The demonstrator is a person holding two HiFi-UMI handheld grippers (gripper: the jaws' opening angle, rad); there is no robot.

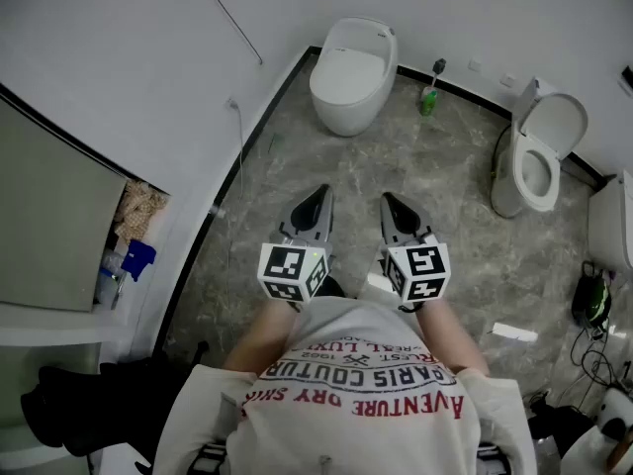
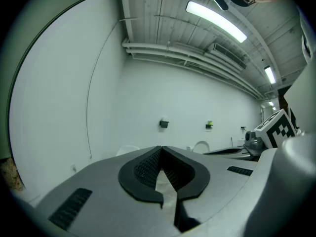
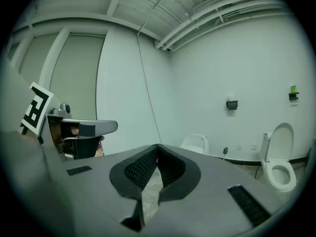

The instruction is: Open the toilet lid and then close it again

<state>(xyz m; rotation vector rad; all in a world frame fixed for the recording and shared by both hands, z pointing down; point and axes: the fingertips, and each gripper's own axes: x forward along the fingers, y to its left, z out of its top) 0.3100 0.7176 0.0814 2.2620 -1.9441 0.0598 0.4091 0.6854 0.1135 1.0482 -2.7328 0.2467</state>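
Note:
A white toilet with its lid down (image 1: 348,72) stands against the far wall, straight ahead of me. A second white toilet (image 1: 542,156) stands at the right with its lid raised. My left gripper (image 1: 316,198) and right gripper (image 1: 389,202) hang side by side over the grey stone floor, well short of both toilets. Both are shut with nothing between the jaws. In the right gripper view the closed toilet (image 3: 196,143) shows just past the shut jaws (image 3: 157,147) and the open toilet (image 3: 279,162) at the right. The left gripper view shows its shut jaws (image 2: 160,148) level toward the far wall.
A green bottle (image 1: 428,100) stands on the floor between the toilets. Cables and dark gear (image 1: 593,305) lie at the right wall. A blue item (image 1: 136,257) sits in a recess at the left. A white strip (image 1: 514,332) lies on the floor at the right.

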